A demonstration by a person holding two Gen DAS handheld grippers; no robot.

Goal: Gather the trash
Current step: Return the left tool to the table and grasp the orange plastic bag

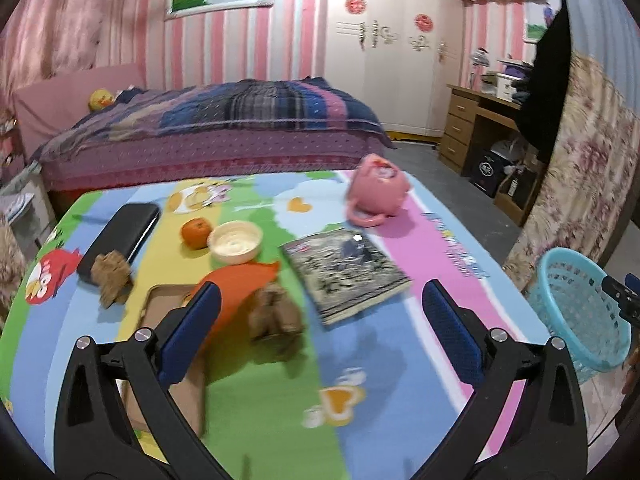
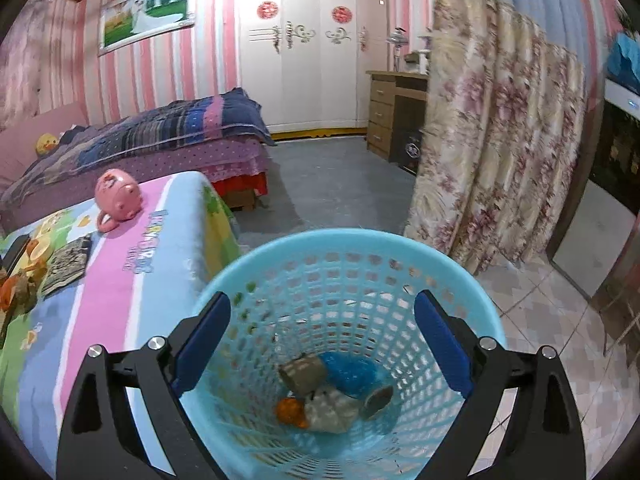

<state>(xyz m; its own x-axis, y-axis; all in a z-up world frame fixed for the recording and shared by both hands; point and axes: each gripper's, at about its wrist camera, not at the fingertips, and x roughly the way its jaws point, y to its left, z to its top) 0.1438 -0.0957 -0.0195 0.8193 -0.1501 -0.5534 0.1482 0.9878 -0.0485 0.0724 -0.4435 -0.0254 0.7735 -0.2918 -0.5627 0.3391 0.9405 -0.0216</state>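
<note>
Your right gripper (image 2: 322, 344) hangs released and empty over the blue basket (image 2: 472, 280), which stands on the floor beside the table (image 1: 400, 380) and already holds several scraps. Next, close your released left gripper (image 1: 320, 320) on trash: two brown paper wads (image 1: 276, 316) and one orange wrapper (image 1: 240, 280) remain.

Left gripper (image 1: 320, 312) over cartoon-print table cover (image 1: 360, 360), jaws spread wide, nothing between them. Relative to the white bowl (image 1: 235, 241): orange (image 1: 195, 232) touching its left side; black case (image 1: 120, 236) further left; crumpled brown paper (image 1: 112, 276) below-left; orange wrapper (image 1: 236, 292) just below, another brown wad (image 1: 276, 316) beneath that; magazine (image 1: 344, 272) to the right; pink pig-shaped mug (image 1: 376, 188) above-right; blue mesh basket (image 1: 580, 312) far right, off the table.
</note>
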